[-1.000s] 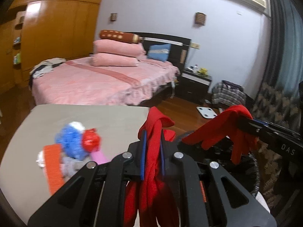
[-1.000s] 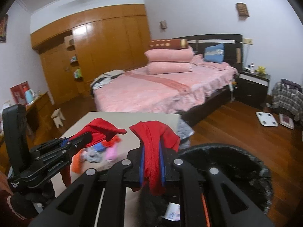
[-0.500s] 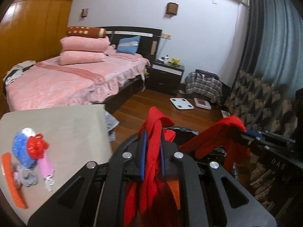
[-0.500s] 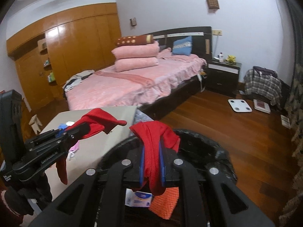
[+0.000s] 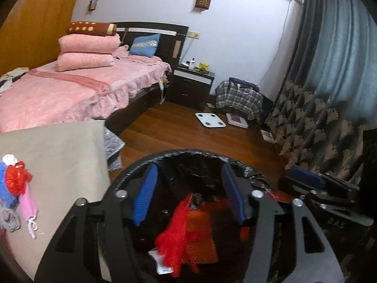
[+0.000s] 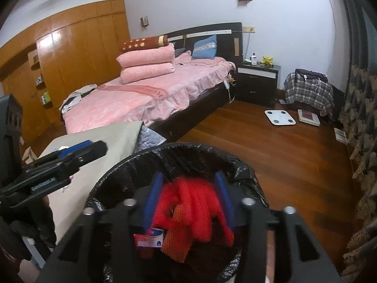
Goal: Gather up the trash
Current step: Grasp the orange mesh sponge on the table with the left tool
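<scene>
Red mesh netting is seen loose inside the black-lined round bin, beneath both grippers' wide, empty jaws. Soft, light scraps at the beige worktop's left edge could be pinched at any bunched fold.

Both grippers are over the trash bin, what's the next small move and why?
Probably swing the left gripper back to the table. Both it and the right gripper are open over the bin, red pieces dropping inside, while a trash pile remains there.
</scene>
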`<state>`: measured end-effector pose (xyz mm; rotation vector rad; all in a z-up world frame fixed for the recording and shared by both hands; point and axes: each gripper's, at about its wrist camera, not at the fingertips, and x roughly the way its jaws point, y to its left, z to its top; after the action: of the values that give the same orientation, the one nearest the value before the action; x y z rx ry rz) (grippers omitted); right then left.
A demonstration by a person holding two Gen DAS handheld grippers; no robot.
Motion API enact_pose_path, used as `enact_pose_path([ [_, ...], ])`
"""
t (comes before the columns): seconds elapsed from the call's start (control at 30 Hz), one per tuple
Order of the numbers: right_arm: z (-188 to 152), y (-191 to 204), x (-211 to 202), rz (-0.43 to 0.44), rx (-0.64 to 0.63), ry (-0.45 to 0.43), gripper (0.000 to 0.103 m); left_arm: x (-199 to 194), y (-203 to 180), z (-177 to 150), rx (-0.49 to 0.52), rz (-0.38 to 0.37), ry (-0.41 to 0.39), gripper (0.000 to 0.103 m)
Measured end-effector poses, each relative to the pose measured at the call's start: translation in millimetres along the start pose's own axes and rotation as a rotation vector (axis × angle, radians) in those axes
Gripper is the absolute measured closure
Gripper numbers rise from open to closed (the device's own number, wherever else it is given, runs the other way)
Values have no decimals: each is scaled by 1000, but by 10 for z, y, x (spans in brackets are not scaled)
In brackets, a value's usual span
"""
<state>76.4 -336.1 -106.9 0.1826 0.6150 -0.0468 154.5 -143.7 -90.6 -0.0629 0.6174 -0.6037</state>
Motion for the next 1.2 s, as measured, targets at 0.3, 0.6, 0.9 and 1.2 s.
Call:
enact_pose_path([
  [0.3,94,305,-103,19,-42,-78,6,-516,409,47,-12,177,-68,13],
  [0.6,146,989,78,150,-91,-73,6,-1107,1010,-88,-64,369,-98,13],
  [0.9,148,1796,397,279,-152,-53,6,-1587,1686,-241,-144,551,-124,13],
  [1.2,55,2306,702,323,-191,-22,6,-1750,2293,-533,-230,665,-75,20],
])
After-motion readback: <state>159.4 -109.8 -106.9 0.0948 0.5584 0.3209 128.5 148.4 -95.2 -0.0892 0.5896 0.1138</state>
